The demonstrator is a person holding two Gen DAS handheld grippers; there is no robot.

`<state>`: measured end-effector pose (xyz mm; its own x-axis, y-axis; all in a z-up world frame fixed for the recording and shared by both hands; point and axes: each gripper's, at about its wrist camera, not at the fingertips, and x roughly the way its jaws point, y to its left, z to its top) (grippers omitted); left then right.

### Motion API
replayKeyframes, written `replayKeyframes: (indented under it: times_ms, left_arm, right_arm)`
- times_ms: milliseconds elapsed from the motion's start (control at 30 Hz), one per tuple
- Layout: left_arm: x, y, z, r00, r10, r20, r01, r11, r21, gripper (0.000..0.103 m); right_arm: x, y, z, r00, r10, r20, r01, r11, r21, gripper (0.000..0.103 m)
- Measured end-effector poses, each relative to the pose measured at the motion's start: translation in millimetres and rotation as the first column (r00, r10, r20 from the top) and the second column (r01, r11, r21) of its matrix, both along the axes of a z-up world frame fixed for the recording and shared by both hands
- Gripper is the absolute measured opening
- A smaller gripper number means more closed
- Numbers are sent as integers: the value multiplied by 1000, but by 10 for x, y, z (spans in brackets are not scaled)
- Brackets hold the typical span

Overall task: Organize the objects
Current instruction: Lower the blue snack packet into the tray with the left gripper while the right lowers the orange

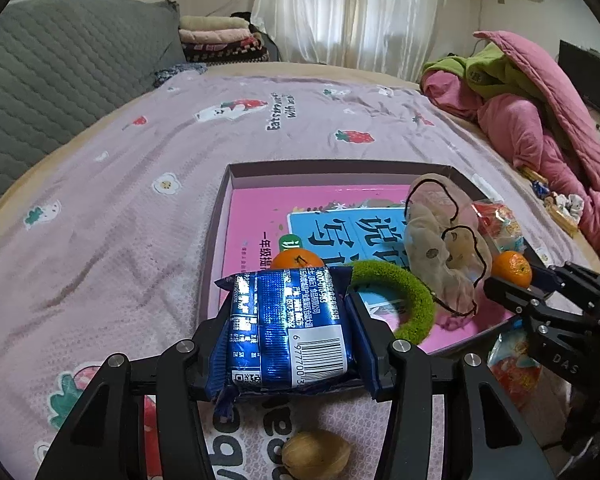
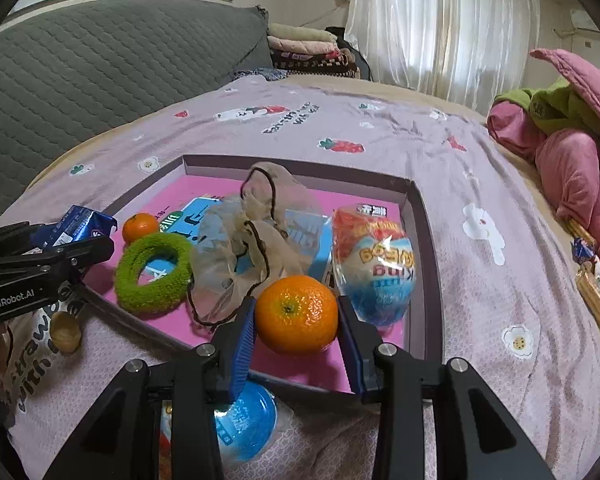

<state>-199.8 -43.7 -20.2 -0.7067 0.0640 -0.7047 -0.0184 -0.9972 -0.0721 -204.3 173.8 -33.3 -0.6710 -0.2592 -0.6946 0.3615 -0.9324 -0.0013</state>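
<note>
My left gripper (image 1: 290,332) is shut on a blue foil snack packet (image 1: 288,328), held above the near left edge of the shallow box (image 1: 220,216); the packet also shows in the right wrist view (image 2: 74,226). My right gripper (image 2: 298,320) is shut on an orange (image 2: 297,314), held over the box's near edge (image 2: 414,280). In the box lie a second orange (image 2: 140,227), a green fuzzy ring (image 2: 154,272), a sheer beige scrunchie (image 2: 252,240) and a red-and-blue snack bag (image 2: 374,264).
A walnut (image 1: 315,454) lies on the bedspread below my left gripper. Another snack bag (image 2: 244,428) lies under my right gripper. Pink and green bedding (image 2: 560,140) is piled at the right, with small items (image 2: 592,280) beside it. A grey headboard (image 1: 60,80) stands left.
</note>
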Motion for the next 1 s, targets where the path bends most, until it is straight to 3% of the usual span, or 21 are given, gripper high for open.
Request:
replayKeyframes:
  times_ms: [300,1000]
  left_arm:
    - [-149,-34,-82,999,-17,43,14,997,79,54]
    - [-209,58,-230,997,-37,62,35,999,36,56]
  right_arm:
    - [-69,32,-25,999,-5,35,5,1000,-20,39]
    - [-91,50,-28,999,-11,40,12,1000,-18,40]
